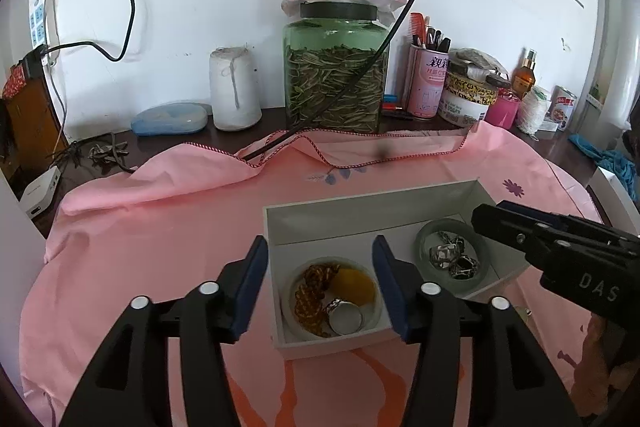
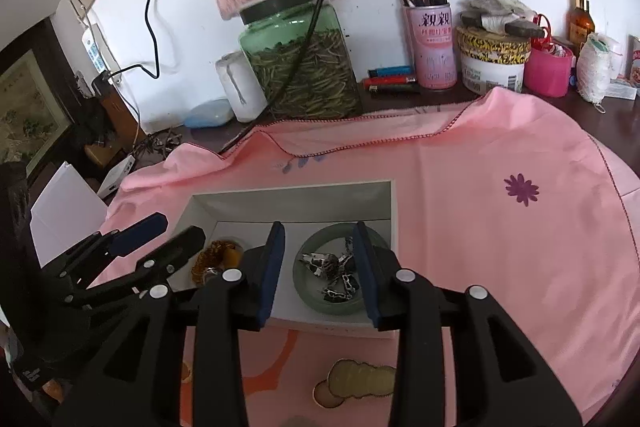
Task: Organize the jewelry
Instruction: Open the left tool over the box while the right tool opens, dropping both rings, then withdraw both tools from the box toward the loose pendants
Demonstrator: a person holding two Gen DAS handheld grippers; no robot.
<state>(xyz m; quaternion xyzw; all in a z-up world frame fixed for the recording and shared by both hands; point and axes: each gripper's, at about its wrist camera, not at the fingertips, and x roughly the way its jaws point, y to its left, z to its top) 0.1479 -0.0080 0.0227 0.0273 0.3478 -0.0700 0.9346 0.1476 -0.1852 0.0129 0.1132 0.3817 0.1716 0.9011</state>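
Note:
A white open box lies on the pink cloth. Inside it, a pale bangle rings amber bead bracelets, a yellow piece and a silver ring. A green jade bangle rings several silver rings. My left gripper is open and empty above the box's left part. My right gripper is open and empty, its fingers straddling the jade bangle. It shows at the right in the left wrist view.
A green glass jar of leaves with a pink tissue pack on it stands at the back wall. Beside it are a white thread spool, a blue case, a pink pen tin, tubs and bottles. A black cable crosses the cloth's far edge.

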